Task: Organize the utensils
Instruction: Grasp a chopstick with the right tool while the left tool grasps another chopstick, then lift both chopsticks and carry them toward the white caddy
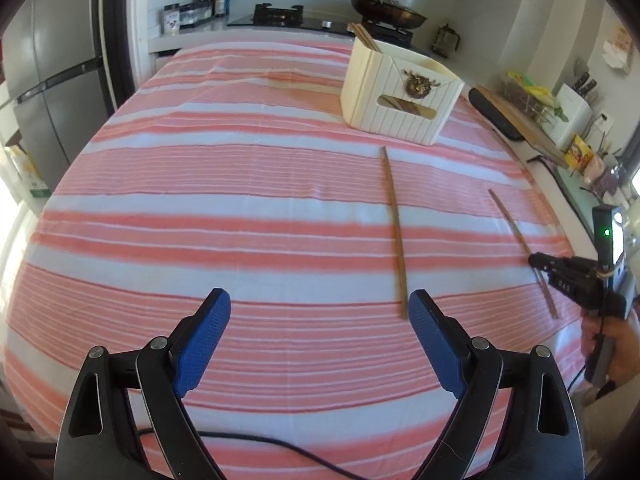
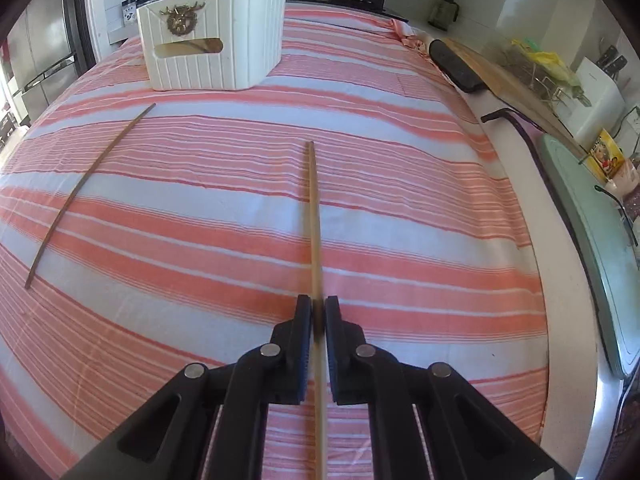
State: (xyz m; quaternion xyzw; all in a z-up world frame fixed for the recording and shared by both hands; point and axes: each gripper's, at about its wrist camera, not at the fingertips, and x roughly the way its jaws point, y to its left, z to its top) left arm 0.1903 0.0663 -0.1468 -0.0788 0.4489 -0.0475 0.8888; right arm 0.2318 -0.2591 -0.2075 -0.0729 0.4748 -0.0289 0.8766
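A cream ribbed utensil box stands at the far side of the striped cloth, with chopsticks sticking out of it; it also shows in the right wrist view. A dark chopstick lies on the cloth just ahead of my left gripper, which is open and empty. My right gripper is shut on a light wooden chopstick that points toward the box. In the left wrist view this gripper and its chopstick sit at the right. The dark chopstick lies to its left.
A pink and white striped cloth covers the table. Behind it are a stove with a wok, jars and a fridge. A cutting board, knife block and green tray line the right counter.
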